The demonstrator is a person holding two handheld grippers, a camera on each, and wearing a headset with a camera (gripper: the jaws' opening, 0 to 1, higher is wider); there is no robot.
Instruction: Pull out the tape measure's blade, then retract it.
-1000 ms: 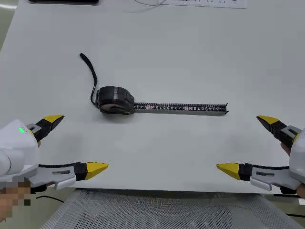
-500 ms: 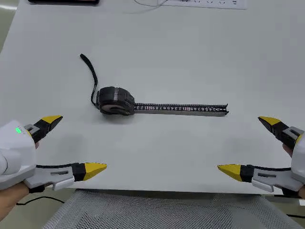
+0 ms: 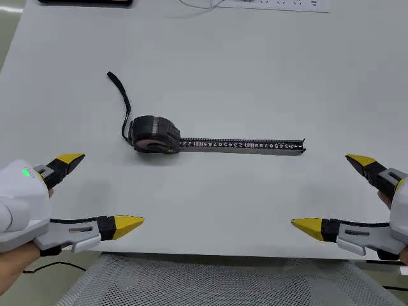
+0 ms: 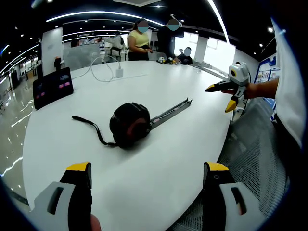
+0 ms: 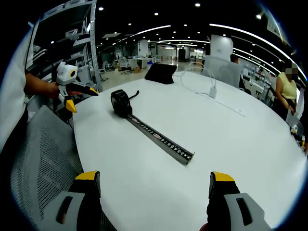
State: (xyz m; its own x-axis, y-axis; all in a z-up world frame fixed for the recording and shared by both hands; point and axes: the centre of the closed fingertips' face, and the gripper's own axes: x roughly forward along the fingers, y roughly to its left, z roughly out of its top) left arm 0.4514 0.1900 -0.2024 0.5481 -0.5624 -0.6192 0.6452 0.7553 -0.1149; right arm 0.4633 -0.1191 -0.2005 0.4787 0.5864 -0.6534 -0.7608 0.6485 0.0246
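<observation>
Head view, from the left: the left gripper (image 3: 110, 189) is being held wide open over the near left edge of the desk (image 3: 255, 64), and nothing is being gripped in it. Farther in and to its right, the tape measure is lying on the desk. Its black strap (image 3: 121, 102) is trailing away toward the far left, and its dark case (image 3: 153, 134) is resting on its side. From the case the blade (image 3: 242, 145) is being shown drawn out flat to the right, ending in the end hook (image 3: 303, 145). At the near right, the right gripper (image 3: 320, 190) is likewise being held wide open and empty, well apart from the hook.

With the blade already lying extended and neither gripper touching anything, the pull-out is being judged as done and the retraction as the step in hand. For the next move, the case is probably going to need steadying by the left gripper while the lock is being released. The lock cannot be made out from these views. The hook end would best be guided by the right gripper, so that the blade is being fed back slowly instead of whipping in.
</observation>
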